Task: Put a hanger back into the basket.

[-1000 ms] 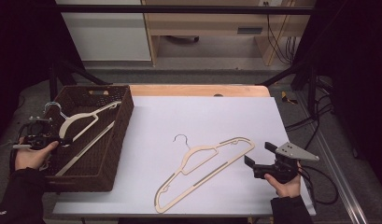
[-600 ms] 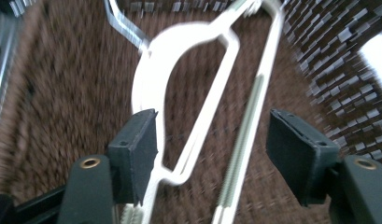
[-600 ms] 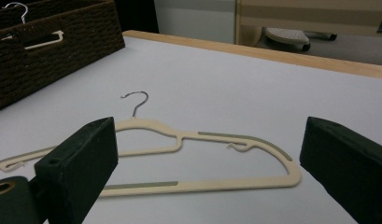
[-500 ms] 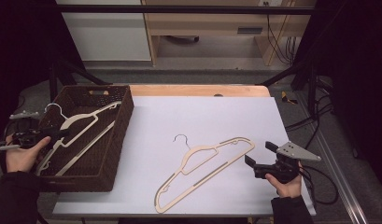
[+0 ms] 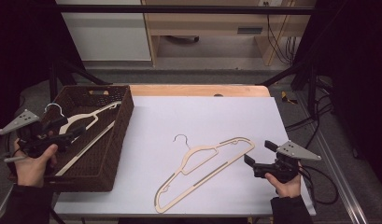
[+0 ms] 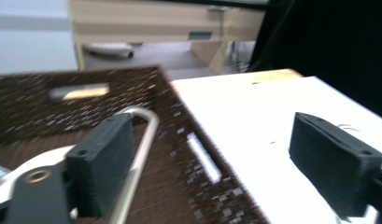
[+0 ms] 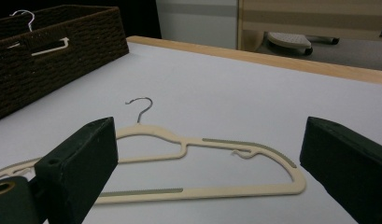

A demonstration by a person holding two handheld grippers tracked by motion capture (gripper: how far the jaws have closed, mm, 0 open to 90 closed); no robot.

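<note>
On the bench: a cream hanger (image 5: pixel 205 170) lies flat on the white sheet, hook toward the far side, well apart from the brown wicker basket (image 5: pixel 115 154) at the left edge.
Basket contents: another hanger (image 5: pixel 83 122) rests inside, its metal hook (image 6: pixel 142 140) up near the rim.
Left gripper (image 5: pixel 69 131): jaws have just been opening and now stand wide, with nothing pinched between them; the hook sits just beside one jaw.
Right gripper (image 5: pixel 258 153): jaws wide, empty, low and level, just beside the bench hanger's near shoulder.
Step in hand, as I judge it: picking up the bench hanger.
Doing it well: slide in low, close squarely on the thin bar near the shoulder, and lift it level so it does not swing.
</note>
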